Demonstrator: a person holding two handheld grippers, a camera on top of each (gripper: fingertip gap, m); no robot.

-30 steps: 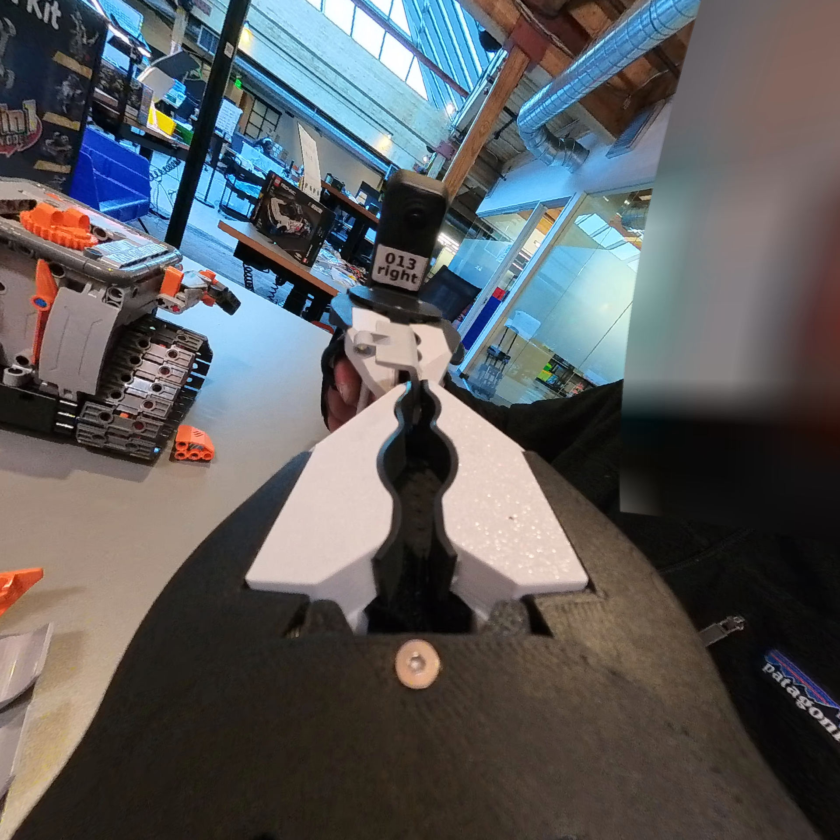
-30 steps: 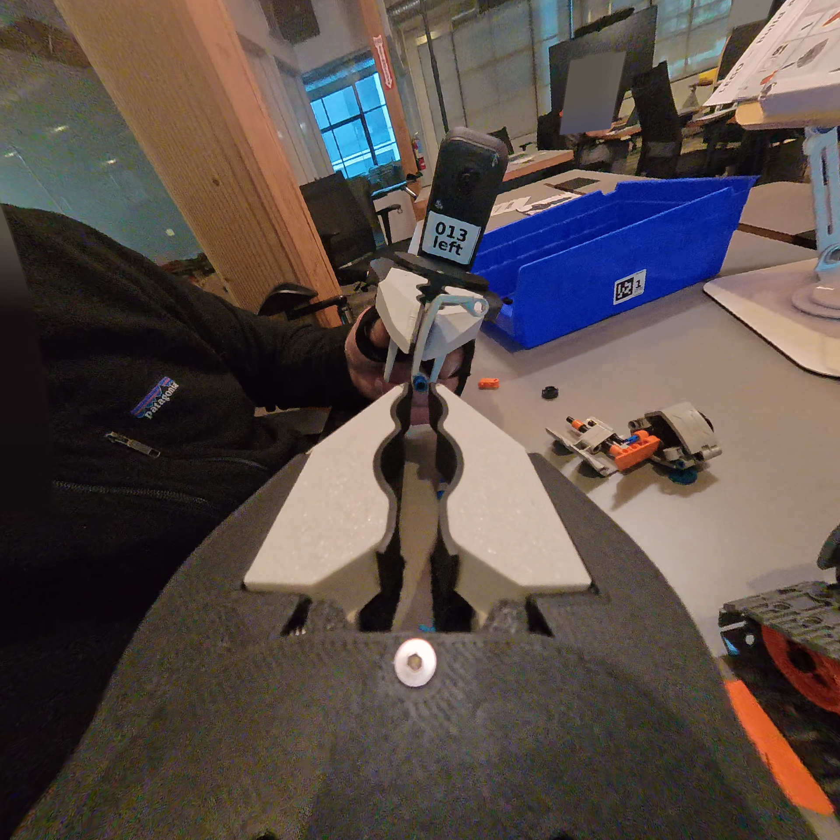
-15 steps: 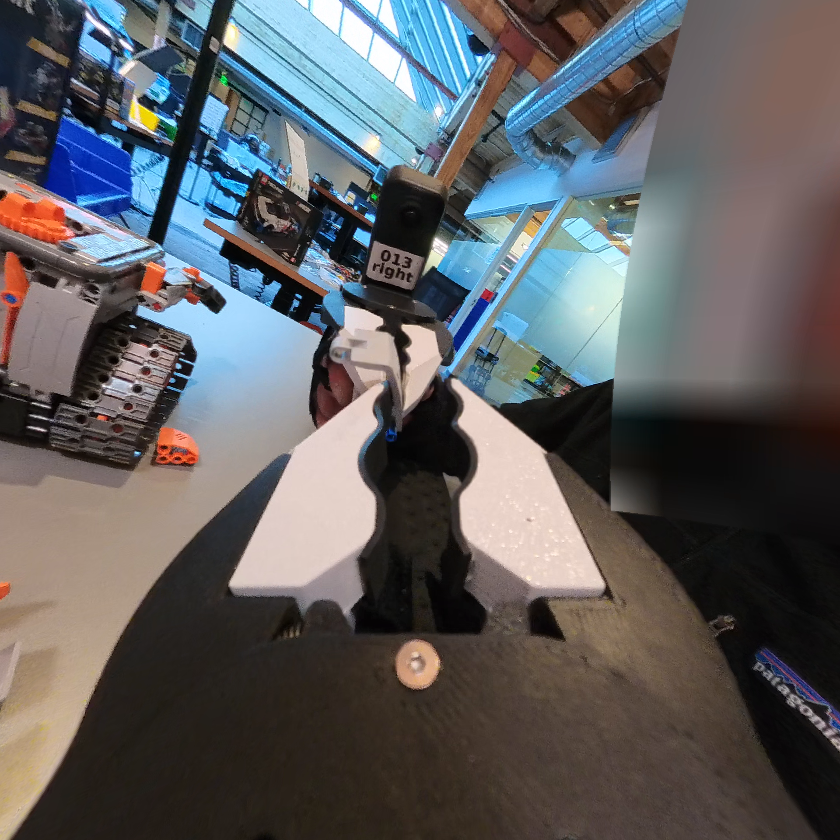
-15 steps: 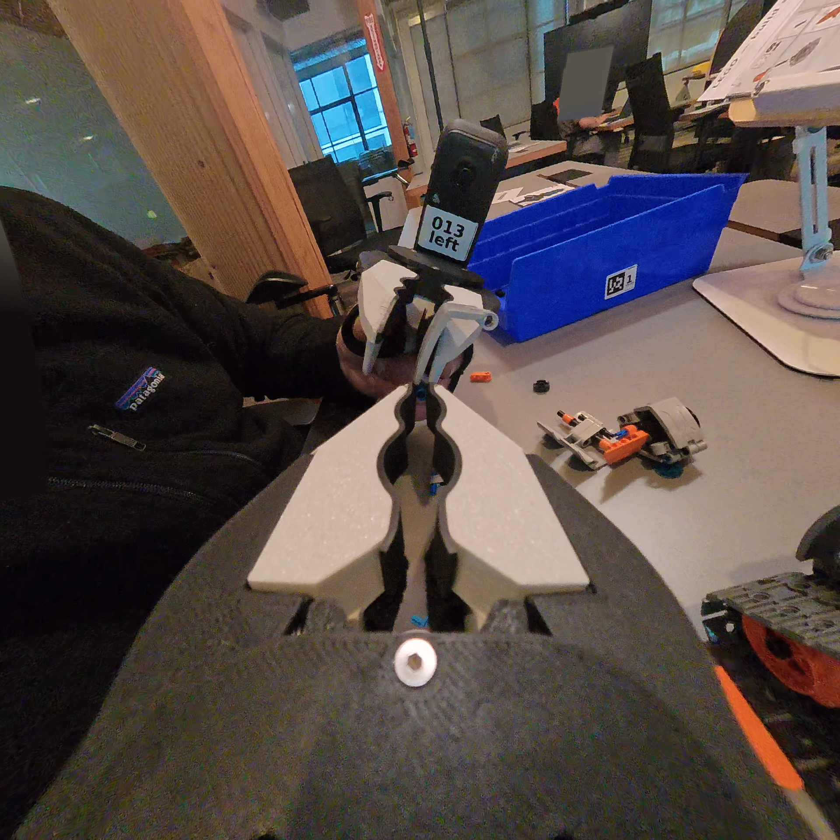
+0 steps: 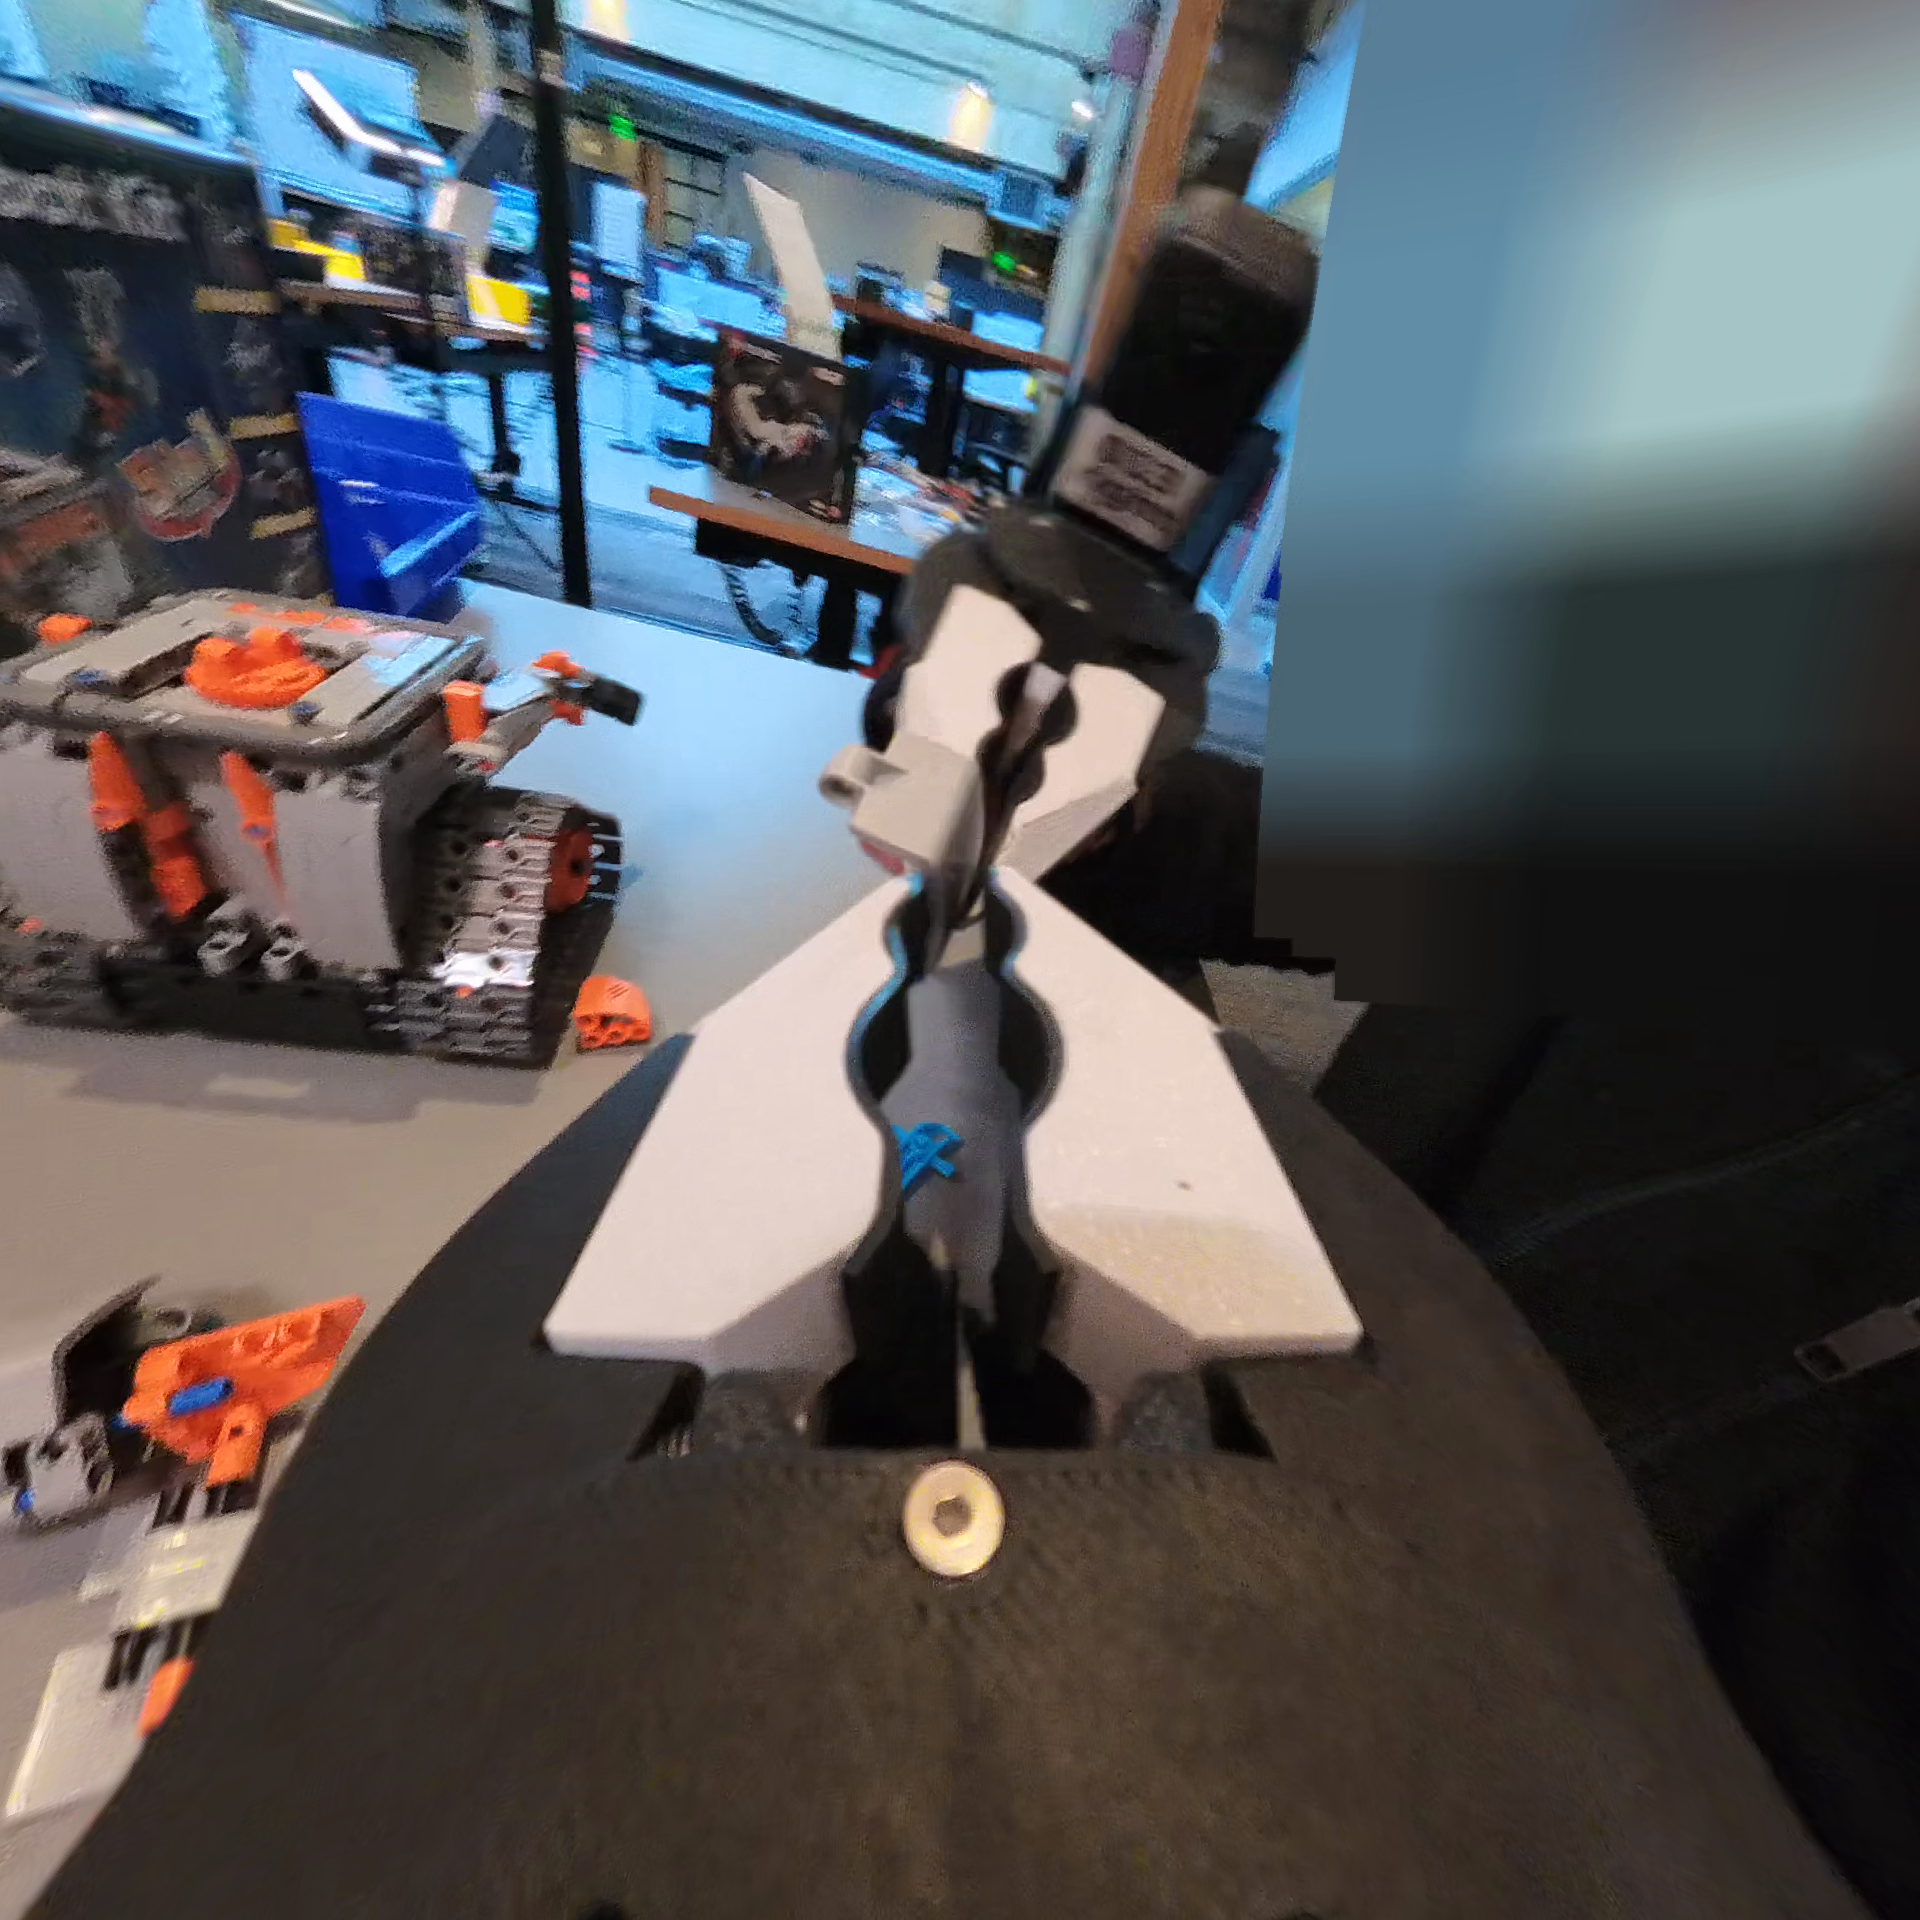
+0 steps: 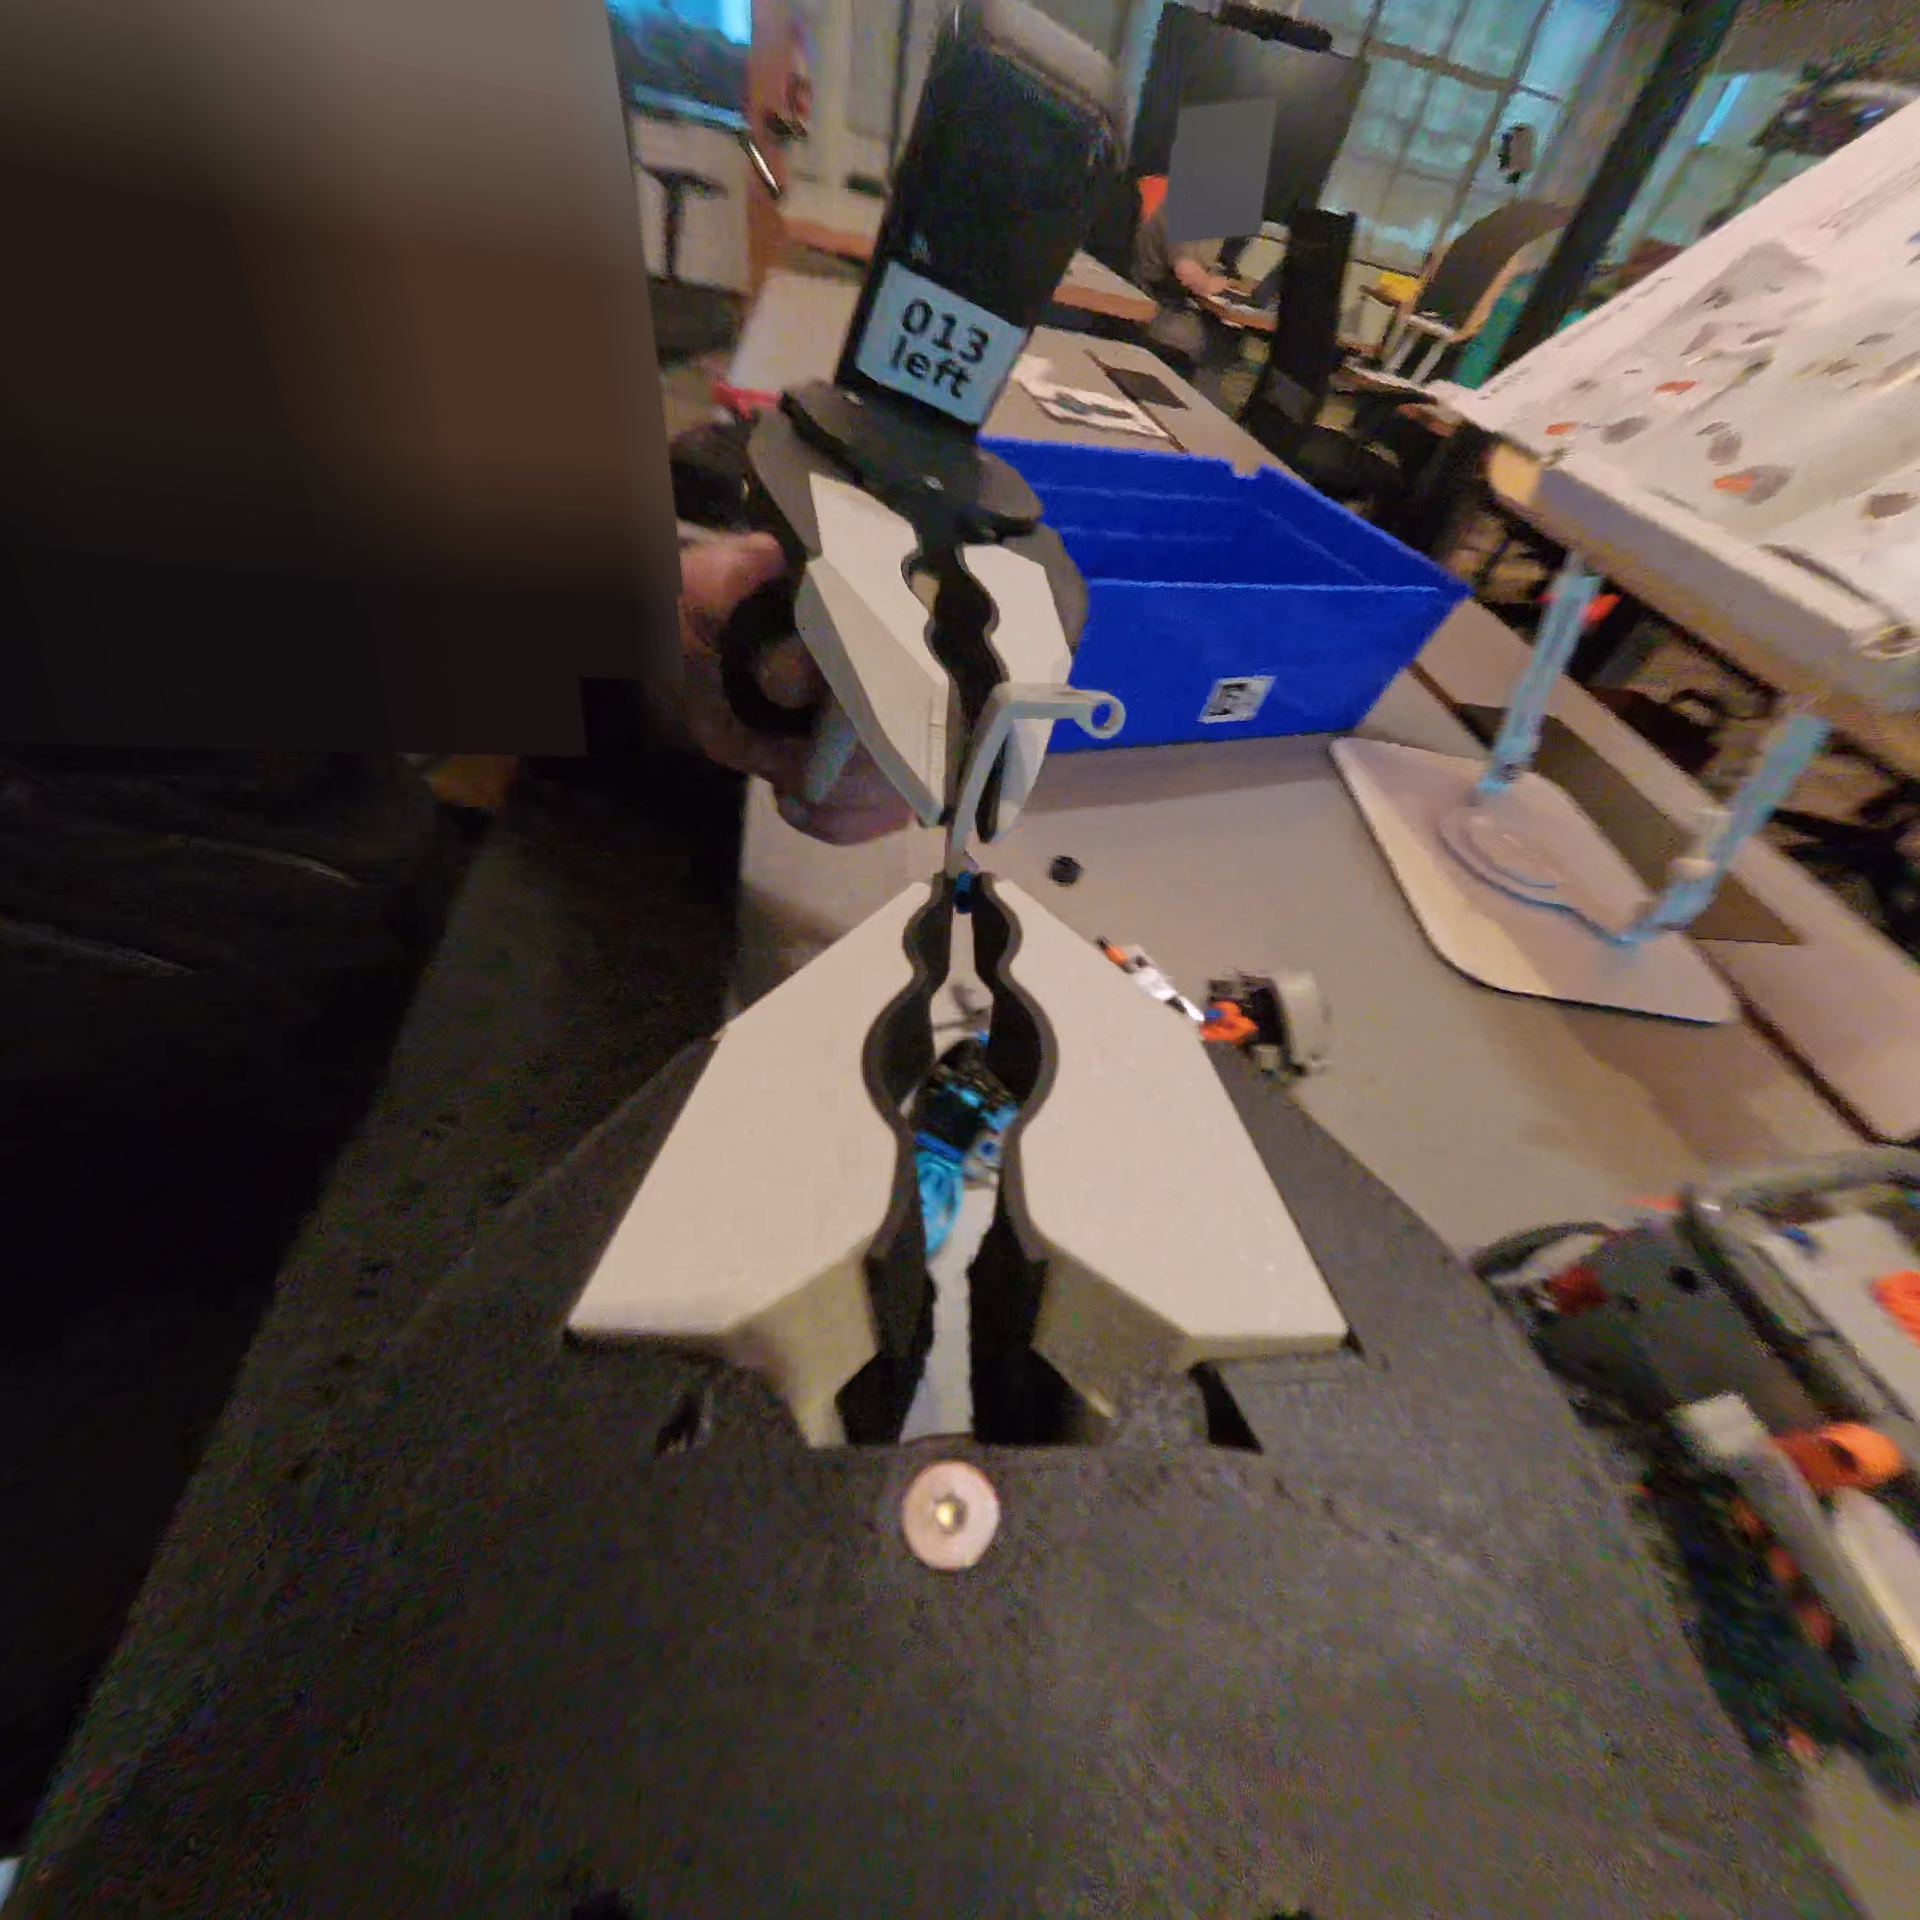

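A thin grey angled toy beam (image 6: 1023,717) with a ring at its free end is held in the air above the desk (image 6: 1195,831), its lower tip pinched in the left claw (image 6: 956,821). The right claw (image 6: 961,899) points straight at it, pressed almost together on what looks like a tiny blue peg (image 6: 964,886), and the peg sits just beside the beam's gripped end. Both parts are probably light, stiff, smooth plastic that could twist or pop out, so the beam's flat sides seem the safest hold. Behind stands a blue bin (image 6: 1247,634) with a square code sticker (image 6: 1236,698), and the far camera carries a white printed label (image 6: 930,348). A tracked toy vehicle (image 5: 312,831) sits well apart.
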